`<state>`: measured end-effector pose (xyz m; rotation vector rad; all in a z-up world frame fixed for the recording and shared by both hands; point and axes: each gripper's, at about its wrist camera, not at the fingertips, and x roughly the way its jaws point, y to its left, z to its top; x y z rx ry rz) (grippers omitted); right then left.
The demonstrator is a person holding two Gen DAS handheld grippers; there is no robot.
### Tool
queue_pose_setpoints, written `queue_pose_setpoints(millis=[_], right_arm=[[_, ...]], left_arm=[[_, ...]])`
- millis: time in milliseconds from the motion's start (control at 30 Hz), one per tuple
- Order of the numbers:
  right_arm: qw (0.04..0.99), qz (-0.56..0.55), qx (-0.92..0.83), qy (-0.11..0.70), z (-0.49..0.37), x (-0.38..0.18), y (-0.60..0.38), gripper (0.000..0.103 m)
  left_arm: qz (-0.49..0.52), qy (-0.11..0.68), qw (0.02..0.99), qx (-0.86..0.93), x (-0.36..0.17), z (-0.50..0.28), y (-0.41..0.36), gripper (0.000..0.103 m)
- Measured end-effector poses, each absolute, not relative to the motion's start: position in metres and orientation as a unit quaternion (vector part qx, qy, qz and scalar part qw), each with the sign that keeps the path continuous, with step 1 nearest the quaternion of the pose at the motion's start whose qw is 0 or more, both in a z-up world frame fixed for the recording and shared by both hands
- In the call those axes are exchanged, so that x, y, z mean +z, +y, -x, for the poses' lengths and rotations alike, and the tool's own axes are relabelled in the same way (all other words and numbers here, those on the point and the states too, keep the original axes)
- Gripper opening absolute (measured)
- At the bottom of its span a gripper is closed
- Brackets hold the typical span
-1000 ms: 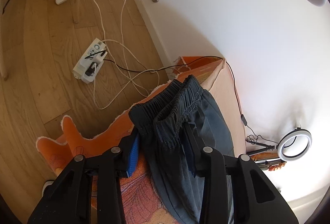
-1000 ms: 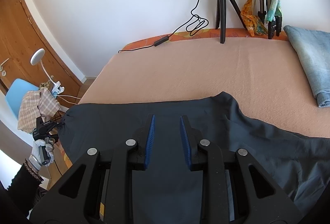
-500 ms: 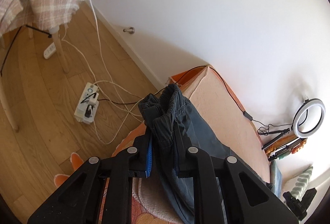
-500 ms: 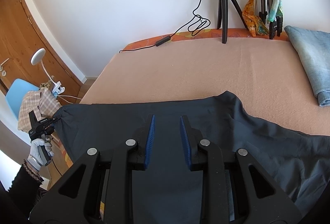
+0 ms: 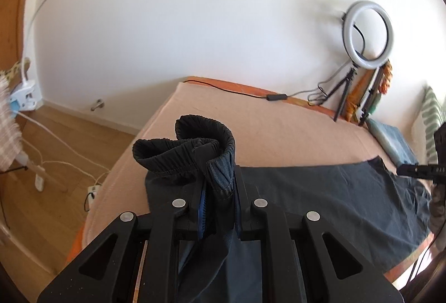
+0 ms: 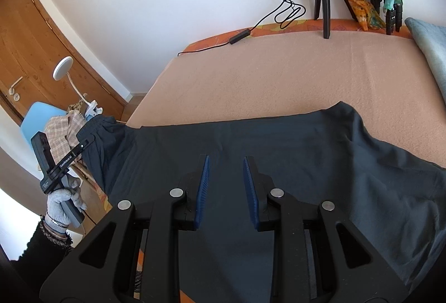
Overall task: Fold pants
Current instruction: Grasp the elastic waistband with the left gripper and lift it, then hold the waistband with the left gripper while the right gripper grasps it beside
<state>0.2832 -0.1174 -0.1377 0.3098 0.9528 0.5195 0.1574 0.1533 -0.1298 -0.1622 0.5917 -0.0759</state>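
The dark pants (image 6: 278, 152) lie spread across the peach-covered bed (image 6: 278, 74), legs running toward the right side. The left tool (image 5: 218, 208) is clamped on the elastic waistband (image 5: 192, 147), which bunches up above its blue pads and is lifted off the mattress at the bed's left edge. The right tool (image 6: 226, 188) hovers over the middle of the pants with its pads apart, gripping nothing.

The step in hand looks like the lengthwise fold: the waist end is raised, ready to be carried over toward the legs. The next move likely calls for the left tool to sweep the waistband across to the hems, while the right tool pins or smooths the cloth at the fold line so it does not drag.
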Motion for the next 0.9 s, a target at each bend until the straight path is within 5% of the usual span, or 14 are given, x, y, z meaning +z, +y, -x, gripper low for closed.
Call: queue_pose_setpoints(millis=[133, 233, 333, 900], right_arm=[[0.818, -0.174, 0.276, 0.473, -0.282, -0.149, -0.103, 0.027], [0.796, -0.196, 0.293, 0.492, -0.279, -0.162, -0.092, 0.042], [0.77, -0.215, 0.309, 0.514, -0.28, -0.176, -0.079, 0.045], [0.711, -0.219, 0.329, 0.581, -0.297, -0.208, 0.0, 0.064]], left_arm=[[-0.007, 0.305, 0.946, -0.106, -0.141, -0.153, 0.084, 0.013], [-0.078, 0.311, 0.936, -0.145, -0.153, -0.143, 0.041, 0.013], [-0.124, 0.319, 0.924, -0.168, -0.162, -0.135, 0.014, 0.013], [-0.405, 0.246, 0.861, -0.183, -0.194, -0.081, -0.06, 0.013]])
